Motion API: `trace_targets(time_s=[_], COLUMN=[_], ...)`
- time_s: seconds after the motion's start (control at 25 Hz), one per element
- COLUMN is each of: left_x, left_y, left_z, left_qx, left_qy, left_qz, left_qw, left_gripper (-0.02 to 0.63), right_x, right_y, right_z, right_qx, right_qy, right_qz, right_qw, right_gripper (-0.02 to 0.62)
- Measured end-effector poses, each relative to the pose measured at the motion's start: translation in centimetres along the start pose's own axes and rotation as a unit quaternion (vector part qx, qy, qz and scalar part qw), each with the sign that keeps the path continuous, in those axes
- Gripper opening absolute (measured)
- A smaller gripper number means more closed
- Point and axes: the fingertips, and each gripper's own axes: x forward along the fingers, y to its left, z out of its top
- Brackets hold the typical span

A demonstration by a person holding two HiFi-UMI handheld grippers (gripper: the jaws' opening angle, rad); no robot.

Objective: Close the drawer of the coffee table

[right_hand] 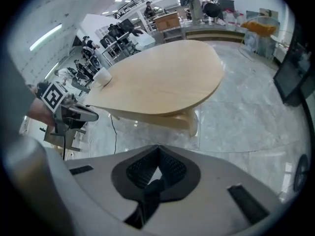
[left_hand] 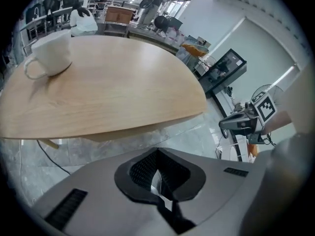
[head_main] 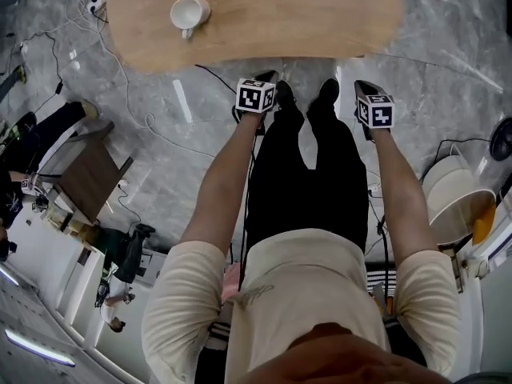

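The light wooden oval coffee table [head_main: 264, 14] lies in front of the person's feet, and it also shows as the table [left_hand: 108, 92] and the table [right_hand: 162, 82]. A white cup [head_main: 189, 13] stands on its left part. No open drawer shows in any view; under the top I see only a pale base [right_hand: 165, 119]. My left gripper [head_main: 266, 78] and right gripper [head_main: 362, 88] are held side by side just short of the table's near edge, touching nothing. In both gripper views the jaws meet with nothing between them: left gripper [left_hand: 157, 156], right gripper [right_hand: 157, 156].
Cables [head_main: 152, 118] trail over the marble floor left of the table. A small brown side table [head_main: 88, 174] stands at the left, white round bins [head_main: 456, 198] and a fan [head_main: 502, 138] at the right. The person's black-trousered legs [head_main: 308, 166] stand between the grippers.
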Motion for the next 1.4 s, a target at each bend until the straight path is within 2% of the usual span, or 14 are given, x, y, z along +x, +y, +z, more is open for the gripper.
trace_targets(time_s=[0.16,0.28,0.4,0.64,0.76,0.88,1.04,1.24,1.4], left_x=[-4.5,-7.8,-11.5,-17.0,-20.0,-23.1,-27.4,-33.1,-38.2], left_y=[-3.2,-5.6,-7.9,-11.0,-12.3,-14.0,-15.6,-18.4,-20.5], left_z=[-1.3,-1.5,-1.7,-1.6,-0.5,1.6,5.1,9.0,11.2], left_qx=[0.015,0.025,0.048,0.096,0.094,0.071,0.063,0.101,0.144], left_qy=[0.011,0.011,0.005,-0.007,-0.043,-0.094,-0.155,-0.233,-0.283], left_qz=[-0.005,-0.006,-0.01,0.0,-0.005,-0.014,-0.015,-0.033,-0.02], left_qw=[0.9998,0.9996,0.9988,0.9953,0.9946,0.993,0.9858,0.9666,0.9482], left_gripper=[0.005,0.005,0.005,0.005,0.005,0.005,0.005,0.005,0.005], right_x=[-4.6,-7.5,-10.5,-16.9,-19.5,-22.5,-27.5,-34.3,-39.0], right_y=[3.5,5.9,7.5,9.4,10.5,11.4,13.1,15.4,18.5], right_z=[1.2,1.6,1.6,3.5,2.7,2.8,6.1,10.7,13.8], right_qx=[0.004,-0.037,-0.079,-0.039,-0.008,0.021,0.032,0.004,-0.032], right_qy=[-0.021,-0.016,-0.012,-0.081,-0.103,-0.136,-0.203,-0.293,-0.336], right_qz=[0.031,0.061,0.067,0.074,0.066,0.067,0.08,0.077,0.086], right_qw=[0.999,0.997,0.995,0.993,0.993,0.988,0.975,0.953,0.937], right_gripper=[-0.005,-0.005,-0.005,-0.005,-0.005,-0.005,-0.005,-0.005,-0.005])
